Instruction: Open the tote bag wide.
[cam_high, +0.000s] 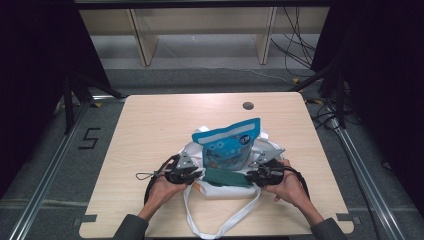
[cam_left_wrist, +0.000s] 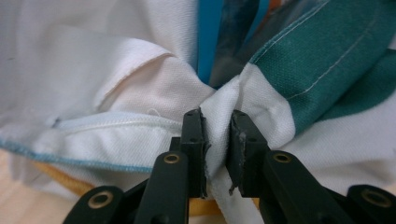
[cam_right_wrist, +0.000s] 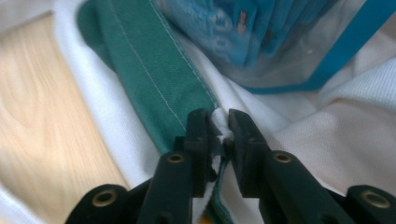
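**Both grippers pinch the rim of a cloth tote bag with a snack pouch in it**

The left gripper (cam_high: 196, 174) clamps a bunched fold of white fabric at one end of the bag's mouth; the left gripper view shows the cloth squeezed tight between its two black jaws. The right gripper (cam_high: 252, 176) bites the other end of the mouth, its jaws closed on the white edge just beside the green band (cam_right_wrist: 159, 70).

The tote bag (cam_high: 227, 190) lies near the person's edge of the wooden table (cam_high: 150, 125), white canvas with a dark green hem, its long white strap (cam_high: 220, 227) looping toward the front edge of the table. A blue printed snack pouch (cam_high: 230, 145) stands partly inside the opening, tilted back, most of it above the rim.

The bag looks soft and limp: it creases wherever it is gripped and will sag between the two holds. The stitched hem is probably the firmest place to take hold, as thin cloth could slip out. The pouch looks light, glossy and slippery, likely to crinkle and slide; it could tip out if the mouth drops on one side.
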